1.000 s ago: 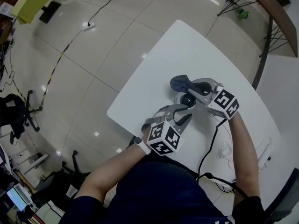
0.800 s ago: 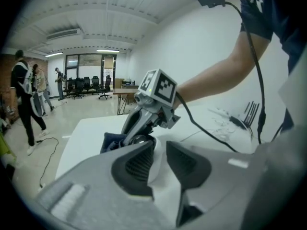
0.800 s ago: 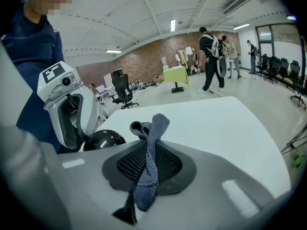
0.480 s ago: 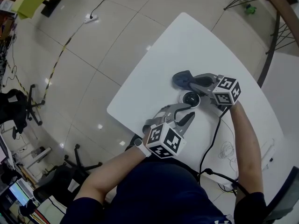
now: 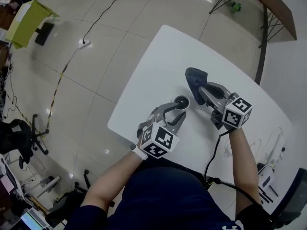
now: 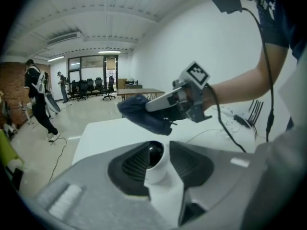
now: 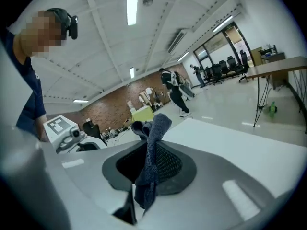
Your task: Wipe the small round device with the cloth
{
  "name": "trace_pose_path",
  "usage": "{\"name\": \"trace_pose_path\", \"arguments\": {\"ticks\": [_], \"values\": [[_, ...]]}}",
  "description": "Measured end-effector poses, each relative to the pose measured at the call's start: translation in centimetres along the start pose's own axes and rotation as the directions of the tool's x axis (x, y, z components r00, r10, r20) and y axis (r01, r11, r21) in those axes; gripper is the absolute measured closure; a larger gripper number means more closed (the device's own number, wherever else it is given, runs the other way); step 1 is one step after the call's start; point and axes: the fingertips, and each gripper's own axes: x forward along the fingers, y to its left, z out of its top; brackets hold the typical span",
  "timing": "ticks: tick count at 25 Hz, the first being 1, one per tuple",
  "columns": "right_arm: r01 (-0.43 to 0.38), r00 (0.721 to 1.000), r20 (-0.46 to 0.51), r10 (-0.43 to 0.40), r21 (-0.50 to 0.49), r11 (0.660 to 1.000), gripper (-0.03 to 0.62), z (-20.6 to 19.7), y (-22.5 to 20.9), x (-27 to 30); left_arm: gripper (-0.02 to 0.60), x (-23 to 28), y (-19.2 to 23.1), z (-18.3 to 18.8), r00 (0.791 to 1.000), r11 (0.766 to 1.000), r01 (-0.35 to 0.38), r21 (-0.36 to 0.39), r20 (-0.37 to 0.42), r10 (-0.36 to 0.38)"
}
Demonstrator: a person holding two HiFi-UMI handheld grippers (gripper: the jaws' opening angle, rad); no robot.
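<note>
We clamp cloth in right gripper, just table far-edge side of device; left gripper jaws just opened around it.

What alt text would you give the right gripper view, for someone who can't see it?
A dark blue cloth is pinched upright in the right claw, seen from just behind its grey jaws. Beyond lies a white table in a large room with a brick wall and a person walking.
</note>
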Motion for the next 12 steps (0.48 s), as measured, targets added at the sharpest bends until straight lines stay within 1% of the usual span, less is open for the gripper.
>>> {"name": "trace_pose_path", "arguments": {"ticks": [3, 7, 9, 12], "values": [[0.048, 0.997, 0.061, -0.048, -0.009, 0.999, 0.542, 1.0, 2.0, -2.4, 0.452, 0.0, 0.8, 0.1, 1.0, 1.0, -0.009, 0.022, -0.013, 0.009], [0.134, 0.985, 0.112, -0.13, -0.028, 0.991, 0.542, 1.2, 3.7, -3.9, 0.453, 1.0, 0.9, -0.1, 0.998, 0.995, -0.001, 0.097, -0.055, 0.006], [0.185, 0.978, 0.11, -0.176, -0.071, 0.98, 0.542, 0.5, 4.6, -3.9, 0.451, 1.3, 0.7, -0.3, 0.997, 0.991, 0.009, 0.133, -0.077, 0.002], [0.24, 0.969, 0.093, -0.228, -0.151, 0.959, 0.542, -0.8, 6.1, -3.1, 0.453, 1.7, 0.1, -0.7, 0.995, 0.987, 0.031, 0.159, -0.101, -0.015]]}}
